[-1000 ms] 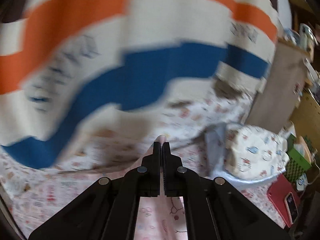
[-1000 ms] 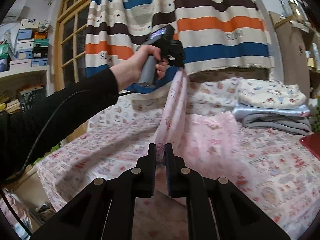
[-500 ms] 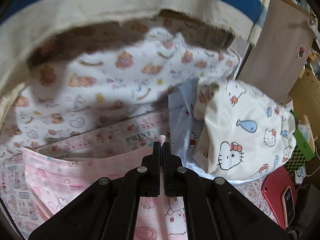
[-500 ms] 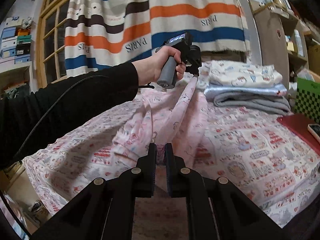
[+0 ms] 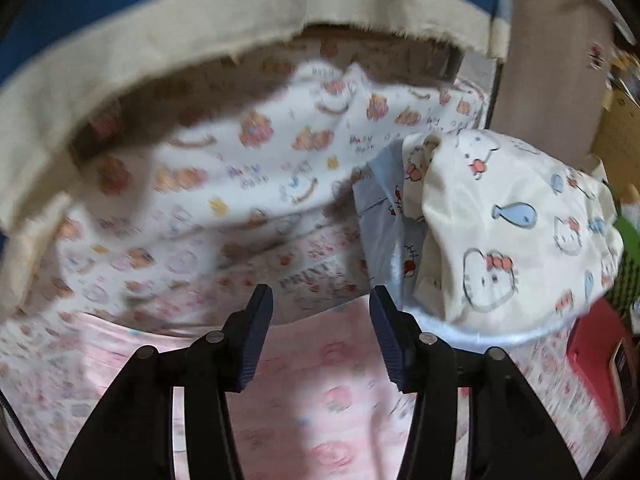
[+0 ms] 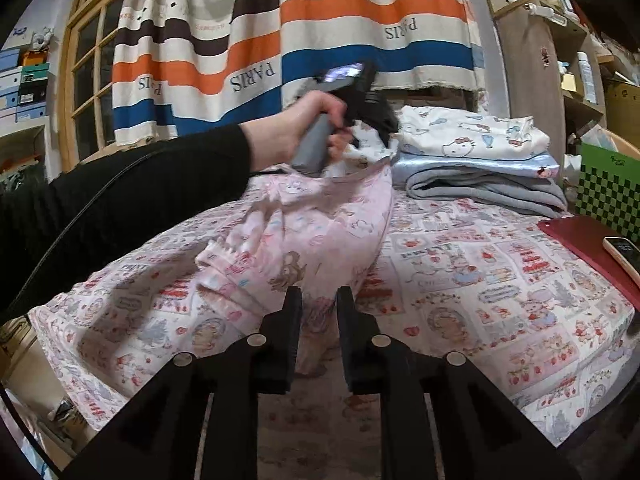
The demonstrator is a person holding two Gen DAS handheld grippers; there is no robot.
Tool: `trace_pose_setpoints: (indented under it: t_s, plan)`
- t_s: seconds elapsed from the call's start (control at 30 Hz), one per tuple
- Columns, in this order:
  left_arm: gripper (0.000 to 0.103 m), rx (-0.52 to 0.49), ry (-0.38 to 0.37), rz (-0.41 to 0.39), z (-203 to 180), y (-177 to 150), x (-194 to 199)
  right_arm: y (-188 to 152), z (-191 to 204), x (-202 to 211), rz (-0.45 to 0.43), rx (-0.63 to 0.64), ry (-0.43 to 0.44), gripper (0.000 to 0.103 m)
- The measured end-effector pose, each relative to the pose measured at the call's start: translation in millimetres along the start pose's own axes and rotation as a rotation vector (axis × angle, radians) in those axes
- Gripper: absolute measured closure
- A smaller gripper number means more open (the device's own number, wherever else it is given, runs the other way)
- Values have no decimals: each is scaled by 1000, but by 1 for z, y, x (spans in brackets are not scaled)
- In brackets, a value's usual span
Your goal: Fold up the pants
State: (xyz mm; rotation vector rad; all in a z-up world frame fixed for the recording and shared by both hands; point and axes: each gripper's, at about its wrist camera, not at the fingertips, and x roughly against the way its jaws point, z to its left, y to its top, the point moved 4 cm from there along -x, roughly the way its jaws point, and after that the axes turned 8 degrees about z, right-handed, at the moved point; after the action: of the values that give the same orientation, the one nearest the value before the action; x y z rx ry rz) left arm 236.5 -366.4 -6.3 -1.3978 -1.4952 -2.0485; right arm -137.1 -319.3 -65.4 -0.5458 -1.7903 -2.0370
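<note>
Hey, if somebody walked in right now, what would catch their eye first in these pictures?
Probably the pink pants, lying rumpled across the middle of the patterned bedsheet. Behind the bed hangs a bold striped curtain in orange, blue and brown. To the right, by the headboard, sits a neat stack of folded clothes topped with a cartoon-cat print.

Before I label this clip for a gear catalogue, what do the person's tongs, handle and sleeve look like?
The left tongs have black angular arms with silver rivets and dark blue ribbed pads. The right tongs are the same black build. The left unit has a grey handle under a black body. The person wears a black sleeve; a thin black cable trails along it.
</note>
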Motion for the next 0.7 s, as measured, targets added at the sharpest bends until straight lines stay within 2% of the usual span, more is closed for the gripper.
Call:
trace_pose_setpoints:
  t_s: [0.03,0.07,0.1,0.23,0.3,0.4,0.43,0.5,0.53,0.6,0.7]
  plan:
    - [53,-10,22,-25,6,-3,10,2,-5,0,-5,-15,-10,68]
    - [51,-16,54,-50,11,-6,16,4,-9,0,-10,-27,-17,53]
    - [48,-16,86,-87,20,-10,27,8,-16,-1,-23,-47,-27,47]
    - [47,65,134,-129,68,-27,51,30,-55,-12,-52,-98,-121,47]
    - [47,77,176,-147,91,-34,57,41,-73,-18,-46,-132,-116,47]
    - [47,113,216,-150,128,-48,61,61,-97,-28,-36,-184,-55,47]
    - [48,137,204,-131,140,-52,57,69,-102,-32,-36,-193,-27,47]
    - [61,190,191,-92,161,-61,46,84,-107,-43,-30,-184,9,47]
    - [64,211,189,-73,169,-66,39,98,-111,-53,-21,-189,9,47]
    - [65,246,172,-47,181,-75,26,118,-115,-67,-8,-205,37,47]
    - [65,301,115,3,195,-85,7,154,-116,-104,76,-220,158,48]
